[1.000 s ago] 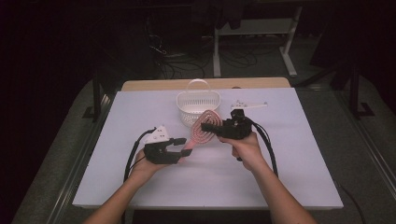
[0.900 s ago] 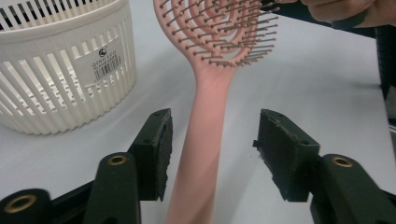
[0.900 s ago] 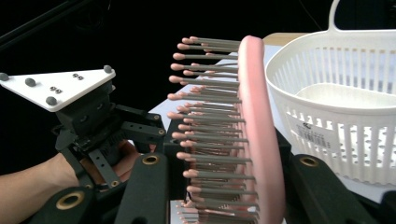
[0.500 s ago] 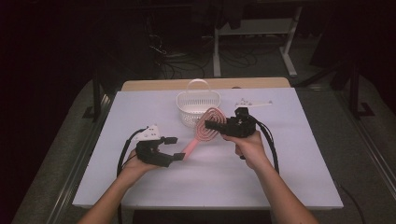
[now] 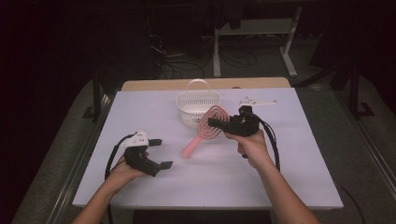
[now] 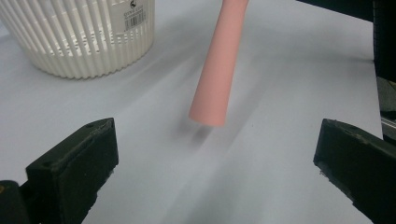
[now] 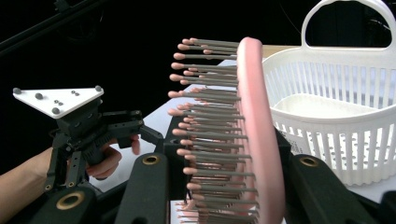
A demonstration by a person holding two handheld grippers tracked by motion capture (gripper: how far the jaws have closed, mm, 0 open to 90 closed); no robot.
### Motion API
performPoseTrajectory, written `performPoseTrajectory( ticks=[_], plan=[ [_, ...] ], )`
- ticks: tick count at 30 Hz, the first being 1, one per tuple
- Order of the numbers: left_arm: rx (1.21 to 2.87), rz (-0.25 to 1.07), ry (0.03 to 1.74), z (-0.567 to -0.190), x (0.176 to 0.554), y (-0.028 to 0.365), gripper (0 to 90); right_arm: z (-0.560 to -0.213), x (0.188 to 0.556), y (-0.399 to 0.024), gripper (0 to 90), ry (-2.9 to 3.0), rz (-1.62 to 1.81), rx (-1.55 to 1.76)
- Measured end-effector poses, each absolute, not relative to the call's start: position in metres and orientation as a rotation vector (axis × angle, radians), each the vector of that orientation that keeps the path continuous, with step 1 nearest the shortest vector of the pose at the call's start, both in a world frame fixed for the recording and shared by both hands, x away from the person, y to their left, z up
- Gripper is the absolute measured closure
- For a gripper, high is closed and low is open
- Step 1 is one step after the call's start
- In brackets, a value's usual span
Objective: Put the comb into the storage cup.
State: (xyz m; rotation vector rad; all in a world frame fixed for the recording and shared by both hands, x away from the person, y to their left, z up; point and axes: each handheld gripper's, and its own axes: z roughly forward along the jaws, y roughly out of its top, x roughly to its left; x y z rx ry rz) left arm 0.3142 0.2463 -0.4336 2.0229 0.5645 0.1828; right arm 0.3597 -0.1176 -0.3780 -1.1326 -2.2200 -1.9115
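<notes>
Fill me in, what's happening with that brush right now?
The right gripper is clamped on the head of the pink hairbrush, holding it tilted beside the white basket, handle end low over the table. The left gripper has just been opening its jaws; they stand wide, with nothing between them, short of the handle.

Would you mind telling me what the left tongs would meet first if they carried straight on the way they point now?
Most likely the free end of the pink hairbrush handle, straight ahead of the open left tongs; depth is hard to judge.
</notes>
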Motion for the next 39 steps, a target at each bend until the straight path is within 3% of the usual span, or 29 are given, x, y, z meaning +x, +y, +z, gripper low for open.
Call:
performPoseTrajectory(
  ticks=[11,39],
  plan=[
    [2.060,0.198,0.595,-0.446,0.300,0.264,0.0,-0.377,0.359,-0.120,62.5,-2.215,-1.919,-1.145],
    [2.117,0.222,0.610,-0.454,0.298,0.256,0.0,-0.344,0.374,-0.134,62.6,-2.162,-2.035,-1.158]
  ],
)
